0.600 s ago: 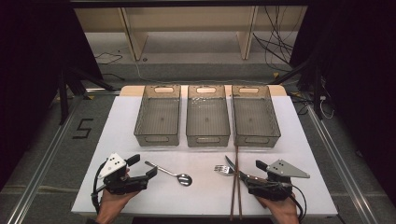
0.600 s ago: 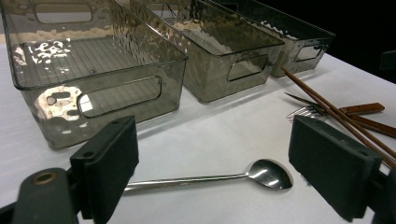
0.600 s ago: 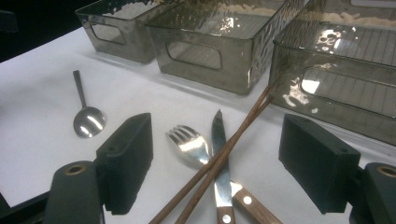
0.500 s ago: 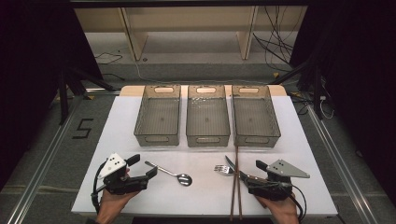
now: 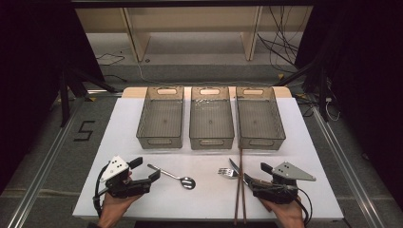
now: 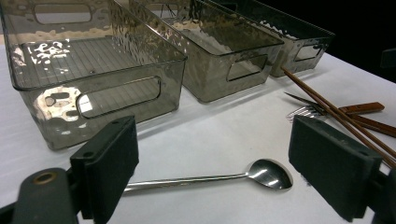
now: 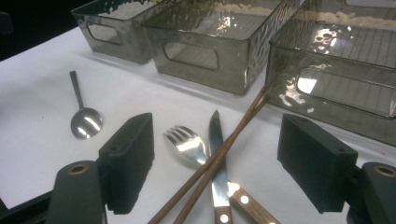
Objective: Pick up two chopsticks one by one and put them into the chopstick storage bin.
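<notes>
Spoon [image 5: 175,175] left of fork [image 5: 227,172]; chopsticks [image 5: 240,190] across knife [image 7: 218,158].

Table [image 5: 119,142] brightly lit, surroundings dark; glare on bins [image 6: 93,51]; high view soft, close views sharp.

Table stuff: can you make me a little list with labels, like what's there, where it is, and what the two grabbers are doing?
bins: three clear grey bins in a row, all empty
spoon: spoon flat on the table, before the left gripper
fork: fork beside the knife
chopsticks: chopsticks lying across the knife
left gripper: open, holding nothing
right gripper: right gripper open, holding nothing
</notes>
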Action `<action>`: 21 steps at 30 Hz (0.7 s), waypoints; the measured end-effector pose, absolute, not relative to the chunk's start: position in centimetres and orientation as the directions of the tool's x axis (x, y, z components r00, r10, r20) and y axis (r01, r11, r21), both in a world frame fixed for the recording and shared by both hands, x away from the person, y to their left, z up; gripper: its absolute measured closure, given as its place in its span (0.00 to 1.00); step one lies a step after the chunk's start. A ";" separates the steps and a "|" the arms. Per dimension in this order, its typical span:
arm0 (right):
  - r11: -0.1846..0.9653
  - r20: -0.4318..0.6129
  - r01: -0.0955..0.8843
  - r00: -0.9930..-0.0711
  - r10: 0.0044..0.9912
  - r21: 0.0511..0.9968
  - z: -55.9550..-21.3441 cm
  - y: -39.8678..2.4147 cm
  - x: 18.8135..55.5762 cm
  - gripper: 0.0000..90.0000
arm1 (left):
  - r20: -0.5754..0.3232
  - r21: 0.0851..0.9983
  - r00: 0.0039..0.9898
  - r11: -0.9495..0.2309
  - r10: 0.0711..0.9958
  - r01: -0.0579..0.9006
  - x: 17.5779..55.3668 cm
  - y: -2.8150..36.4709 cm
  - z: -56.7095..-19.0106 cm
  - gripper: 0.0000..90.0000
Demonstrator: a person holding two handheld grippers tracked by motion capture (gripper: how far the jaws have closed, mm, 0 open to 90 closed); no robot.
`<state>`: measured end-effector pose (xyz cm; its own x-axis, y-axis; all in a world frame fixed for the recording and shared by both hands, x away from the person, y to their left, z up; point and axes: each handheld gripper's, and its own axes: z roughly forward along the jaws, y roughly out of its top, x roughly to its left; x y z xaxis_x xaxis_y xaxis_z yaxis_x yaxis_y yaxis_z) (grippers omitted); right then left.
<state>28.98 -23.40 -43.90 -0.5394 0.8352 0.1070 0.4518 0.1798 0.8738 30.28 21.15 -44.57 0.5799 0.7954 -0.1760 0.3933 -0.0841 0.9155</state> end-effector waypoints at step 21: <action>0.406 0.072 0.671 -0.564 0.823 0.621 -42.9 -20.7 29.5 0.51 | -0.174 0.915 0.581 -0.087 0.795 0.394 30.4 21.2 -44.6 0.17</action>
